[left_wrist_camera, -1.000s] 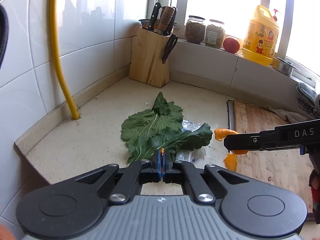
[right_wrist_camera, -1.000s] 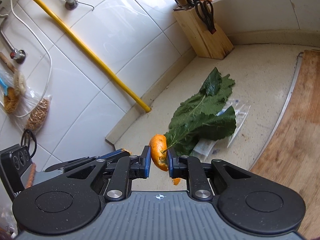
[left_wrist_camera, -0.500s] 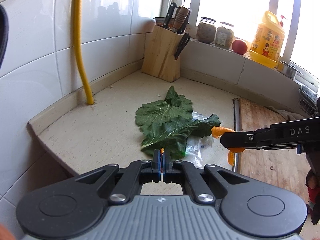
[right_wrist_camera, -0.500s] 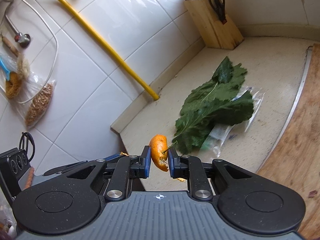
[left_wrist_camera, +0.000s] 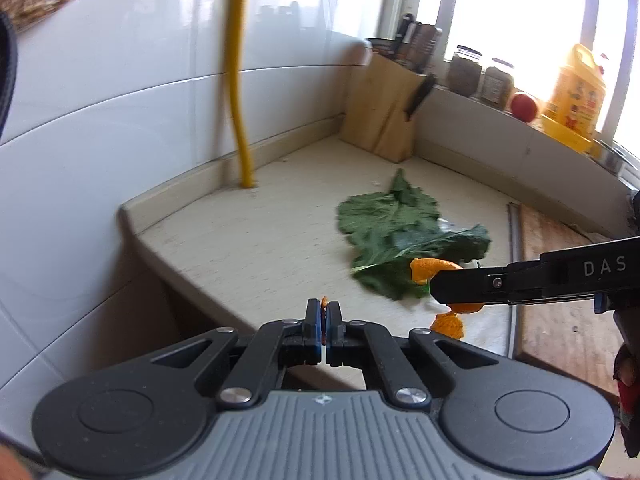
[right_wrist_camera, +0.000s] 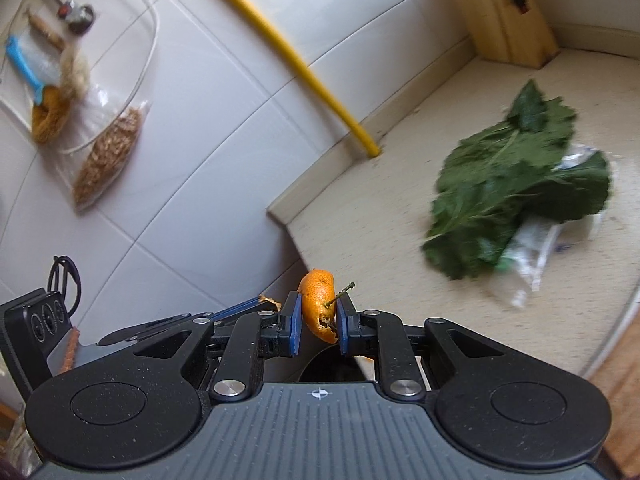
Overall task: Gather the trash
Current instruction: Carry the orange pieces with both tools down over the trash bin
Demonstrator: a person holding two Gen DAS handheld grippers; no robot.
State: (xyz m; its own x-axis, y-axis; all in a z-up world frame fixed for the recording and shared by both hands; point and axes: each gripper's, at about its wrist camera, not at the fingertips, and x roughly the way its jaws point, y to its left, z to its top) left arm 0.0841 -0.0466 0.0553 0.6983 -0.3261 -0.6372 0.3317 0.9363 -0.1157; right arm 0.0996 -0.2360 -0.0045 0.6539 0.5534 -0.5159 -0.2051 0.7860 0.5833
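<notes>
So on the left, the left gripper [left_wrist_camera: 323,316] is pinched nearly shut on a thin sliver of orange peel [left_wrist_camera: 324,301], just the tip poking out above the pads, and it hangs past the counter's edge, which I'd guess means it's headed for a bin somewhere below, though no bin shows. Right next to it, the right gripper [right_wrist_camera: 318,318] clamps a bigger orange peel chunk [right_wrist_camera: 317,304] with a little stem on it, held edge-on so the curl sits between the pads. Further right, the green leaves [right_wrist_camera: 516,184] lie on the beige speckled counter [left_wrist_camera: 256,236] over a crumpled plastic wrapper [right_wrist_camera: 536,244], probably next to go. Room-wise: white tiled wall, yellow pipe [left_wrist_camera: 236,80], knife block [left_wrist_camera: 384,108] in the corner, jars on a sunny sill.
</notes>
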